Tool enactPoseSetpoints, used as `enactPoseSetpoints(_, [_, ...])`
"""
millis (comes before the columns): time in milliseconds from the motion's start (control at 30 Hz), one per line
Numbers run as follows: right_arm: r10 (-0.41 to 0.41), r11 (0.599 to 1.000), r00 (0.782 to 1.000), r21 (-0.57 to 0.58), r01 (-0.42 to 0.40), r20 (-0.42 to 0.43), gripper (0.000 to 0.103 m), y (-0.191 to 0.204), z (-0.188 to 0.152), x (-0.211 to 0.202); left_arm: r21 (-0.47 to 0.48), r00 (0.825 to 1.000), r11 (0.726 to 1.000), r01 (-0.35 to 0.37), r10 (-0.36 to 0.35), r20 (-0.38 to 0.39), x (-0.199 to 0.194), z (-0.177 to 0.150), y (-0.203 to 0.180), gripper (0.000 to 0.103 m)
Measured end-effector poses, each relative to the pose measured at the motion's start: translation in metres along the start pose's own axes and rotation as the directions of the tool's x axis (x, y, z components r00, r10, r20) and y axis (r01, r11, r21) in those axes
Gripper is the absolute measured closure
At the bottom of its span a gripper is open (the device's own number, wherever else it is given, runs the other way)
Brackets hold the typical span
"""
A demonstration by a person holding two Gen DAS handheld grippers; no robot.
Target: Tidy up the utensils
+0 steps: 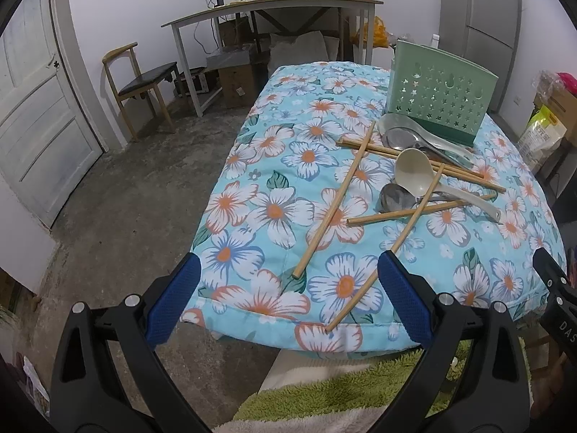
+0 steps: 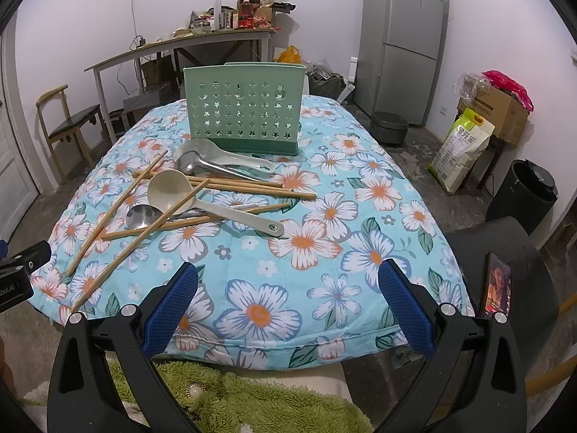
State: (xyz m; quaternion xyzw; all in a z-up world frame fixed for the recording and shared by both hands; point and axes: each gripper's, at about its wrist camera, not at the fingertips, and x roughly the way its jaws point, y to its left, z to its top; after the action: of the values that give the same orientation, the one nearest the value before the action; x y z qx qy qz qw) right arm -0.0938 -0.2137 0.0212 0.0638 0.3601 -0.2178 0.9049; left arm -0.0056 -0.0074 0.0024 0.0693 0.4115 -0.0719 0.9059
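A green perforated utensil holder (image 1: pixel 441 99) (image 2: pixel 242 108) stands upright at the far side of the floral-covered table (image 1: pixel 274 166) (image 2: pixel 346 238). In front of it lies a pile of several wooden chopsticks (image 1: pixel 337 196) (image 2: pixel 119 209), a cream ladle (image 1: pixel 414 173) (image 2: pixel 169 189), a metal spoon (image 1: pixel 396 196) (image 2: pixel 142 214), a pale rice paddle (image 2: pixel 230 158) and a second metal spoon (image 1: pixel 398 137) (image 2: pixel 191 164). My left gripper (image 1: pixel 288 274) is open and empty above the table's near edge, with one chopstick tip between its fingers. My right gripper (image 2: pixel 288 281) is open and empty above the near edge, right of the pile.
A green fluffy cloth (image 2: pixel 252 397) lies below the table's near edge. A desk with clutter (image 1: pixel 274 11), a chair (image 1: pixel 140 83) and a door (image 1: pixel 32 108) are to the left; a fridge (image 2: pixel 404 43), boxes and a black bin (image 2: pixel 523 195) to the right.
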Motion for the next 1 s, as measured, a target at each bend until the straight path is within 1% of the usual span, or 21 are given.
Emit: enactPoseSetpoints(1000, [0.001, 1.000, 1.000, 0.002, -0.001, 0.001, 0.005, -0.0007, -0.0003, 0.0025, 0.004, 1.000, 1.000, -0.020, 0.020, -0.019, 0.0042, -0.0028, 0.0028, 0.008])
